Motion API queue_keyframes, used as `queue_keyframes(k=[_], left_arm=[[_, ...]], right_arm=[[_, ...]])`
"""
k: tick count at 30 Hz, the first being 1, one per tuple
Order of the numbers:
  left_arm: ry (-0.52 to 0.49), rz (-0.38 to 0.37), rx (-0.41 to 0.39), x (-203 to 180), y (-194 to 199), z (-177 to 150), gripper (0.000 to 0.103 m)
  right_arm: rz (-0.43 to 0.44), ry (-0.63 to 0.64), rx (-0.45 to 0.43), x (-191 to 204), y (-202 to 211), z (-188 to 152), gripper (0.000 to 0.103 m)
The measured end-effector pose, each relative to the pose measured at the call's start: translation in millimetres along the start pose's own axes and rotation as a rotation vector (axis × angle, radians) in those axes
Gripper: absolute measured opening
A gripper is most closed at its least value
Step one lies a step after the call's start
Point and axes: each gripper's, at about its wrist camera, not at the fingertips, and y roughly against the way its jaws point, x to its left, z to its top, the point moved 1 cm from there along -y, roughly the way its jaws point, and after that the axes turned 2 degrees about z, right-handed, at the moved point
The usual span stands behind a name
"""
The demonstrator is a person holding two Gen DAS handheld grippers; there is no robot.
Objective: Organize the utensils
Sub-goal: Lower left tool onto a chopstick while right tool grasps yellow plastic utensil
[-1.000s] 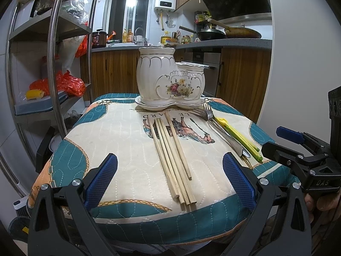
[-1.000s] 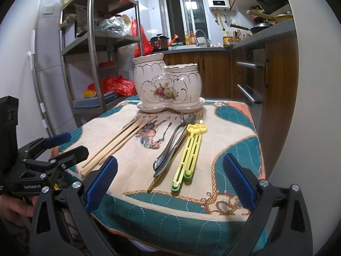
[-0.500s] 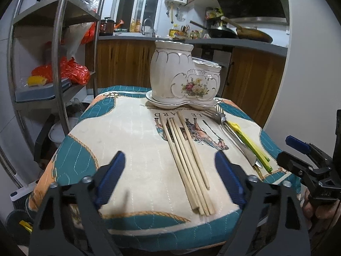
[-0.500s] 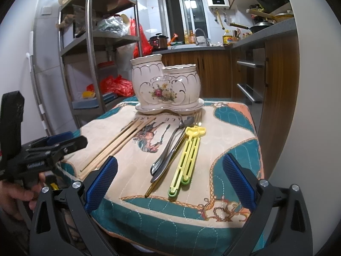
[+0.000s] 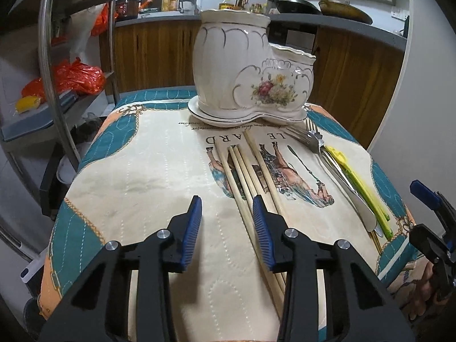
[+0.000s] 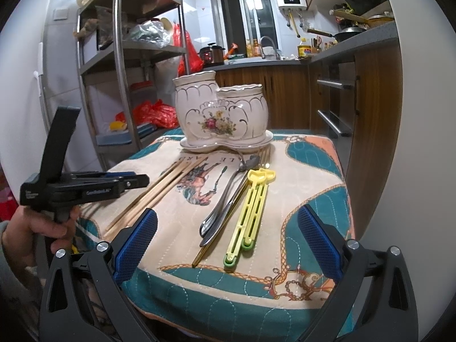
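Left fingers: on the left gripper (image 5: 226, 225) the blue-padded fingers (image 5: 191, 229) stand at a narrow gap and are closing, nothing between them but bare cloth; the right-hand pad lies over the near part of the chopsticks.
Right fingers: on the right gripper (image 6: 228, 248) the fingers (image 6: 136, 245) stand wide apart, nothing between them, hovering over the near edge of the bench.
Chopsticks: a bundle of pale wooden chopsticks (image 5: 250, 171) lies flat on the cloth, running from near the holder toward the camera, just right of the gap between the left fingers.
Metal cutlery: a fork (image 5: 312, 139) and a spoon (image 6: 225, 196) lie together to the right of the chopsticks, their heads near the holder's saucer.
Yellow-green utensil: a slotted plastic piece (image 6: 248, 213) lies alongside the metal cutlery, on its far side from the chopsticks.
Holder: a white ceramic holder (image 6: 221, 114) with two compartments, floral print and gilt trim, stands upright on its saucer at the far side of the cloth; no utensil shows above either rim.
Bench: covered with a quilted cream and teal cloth (image 5: 136, 176) printed with a horse.
Hand: a hand (image 6: 42, 228) grips the left gripper's handle at the bench's left edge.
Surroundings: metal shelving (image 6: 122, 65) to the left, wooden kitchen cabinets (image 5: 159, 57) behind.
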Motion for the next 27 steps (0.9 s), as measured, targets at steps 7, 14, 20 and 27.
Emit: queue_keyframes(k=[7,14,20,27], left_arm=[[-0.026,0.028,0.027,1,-9,2,0.032],[-0.037,0.045,0.035,10,-10,3,0.029],[-0.034,0.040,0.038,17,-8,3,0.029],[-0.029,0.027,0.034,22,-5,0,0.029]], right_arm=[[-0.013,-0.008,0.038,-4,-7,5,0.097],[-0.027,-0.059,0.155,-27,-31,25,0.068],[-0.016,-0.092,0.289,-47,-61,31,0.047],[-0.014,-0.062,0.348,-43,-77,34,0.033]])
